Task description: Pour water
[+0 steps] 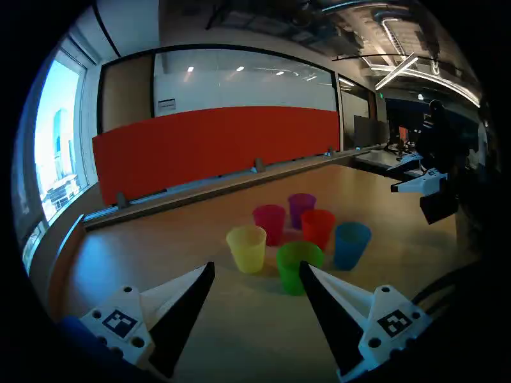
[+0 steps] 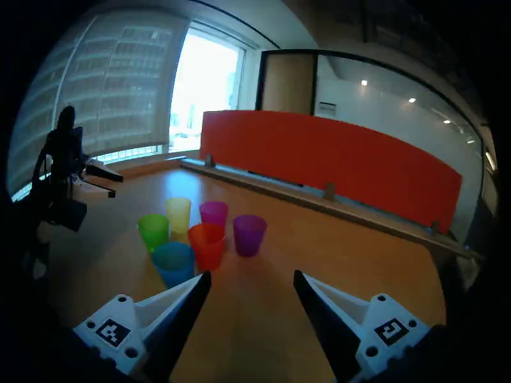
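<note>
Several coloured plastic cups stand upright in a tight cluster on the wooden table [image 1: 191, 255]: yellow [image 1: 246, 247], green [image 1: 298, 266], blue [image 1: 350, 244], red [image 1: 317, 228], magenta [image 1: 269, 223] and purple [image 1: 301, 209]. My left gripper [image 1: 255, 268] is open just short of the yellow and green cups, holding nothing. In the right gripper view the same cluster appears from the other side, the blue cup [image 2: 173, 263] and red cup [image 2: 206, 246] closest. My right gripper [image 2: 250, 276] hovers open and empty before them. Each gripper shows far off in the other's view [image 1: 425, 185] [image 2: 96, 171].
A long red divider panel [image 1: 217, 143] with a low rail [image 1: 255, 175] runs along the table's far edge. Bright windows [image 2: 204, 89] are behind it. A desk with monitors [image 1: 389, 137] stands at the back right. Bare tabletop [image 2: 332, 255] surrounds the cups.
</note>
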{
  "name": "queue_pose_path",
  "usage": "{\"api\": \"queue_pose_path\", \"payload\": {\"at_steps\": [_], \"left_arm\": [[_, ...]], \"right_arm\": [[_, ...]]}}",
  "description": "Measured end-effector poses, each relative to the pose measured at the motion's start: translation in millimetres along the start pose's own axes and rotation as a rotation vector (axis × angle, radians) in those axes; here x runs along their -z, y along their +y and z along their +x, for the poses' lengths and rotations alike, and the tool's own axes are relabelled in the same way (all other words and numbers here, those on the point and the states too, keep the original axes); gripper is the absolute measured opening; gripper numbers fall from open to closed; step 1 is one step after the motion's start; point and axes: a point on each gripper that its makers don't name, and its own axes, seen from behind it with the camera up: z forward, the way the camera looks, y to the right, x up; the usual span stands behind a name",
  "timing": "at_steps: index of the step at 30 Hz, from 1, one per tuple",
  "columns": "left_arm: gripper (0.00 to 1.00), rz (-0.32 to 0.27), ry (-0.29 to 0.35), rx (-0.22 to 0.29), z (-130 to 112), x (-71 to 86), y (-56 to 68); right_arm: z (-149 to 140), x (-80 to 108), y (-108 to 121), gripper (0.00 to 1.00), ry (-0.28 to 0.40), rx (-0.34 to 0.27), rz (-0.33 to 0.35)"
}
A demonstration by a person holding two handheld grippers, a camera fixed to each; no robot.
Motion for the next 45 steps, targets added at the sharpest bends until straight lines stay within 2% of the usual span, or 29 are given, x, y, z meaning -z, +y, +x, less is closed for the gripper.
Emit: {"api": "queue_pose_path", "payload": {"at_steps": [8,15,26,35,41,45], "left_arm": [[0.98,0.109,0.085,-0.007,15.7,10.8,-16.8],[0.98,0.13,0.146,0.054,22.5,12.5,-16.1],[0.98,0.24,0.242,0.092,42.9,23.1,-31.3],[0.98,0.325,0.304,0.159,56.0,33.3,-47.2],[0.98,0.362,0.314,0.144,61.8,36.9,-52.4],[0.98,0.384,0.32,0.13,65.1,38.9,-54.6]], "right_arm": [[22.5,3.7,22.5,1.0,0.09,-0.068,-0.127],[34.8,6.1,32.0,1.0,0.135,-0.087,-0.19],[47.9,10.0,46.5,1.0,0.21,-0.11,-0.315],[60.8,21.7,61.5,1.0,0.282,-0.161,-0.394],[62.3,30.9,77.4,1.0,0.313,-0.185,-0.455],[59.9,34.0,81.9,1.0,0.309,-0.173,-0.482]]}}
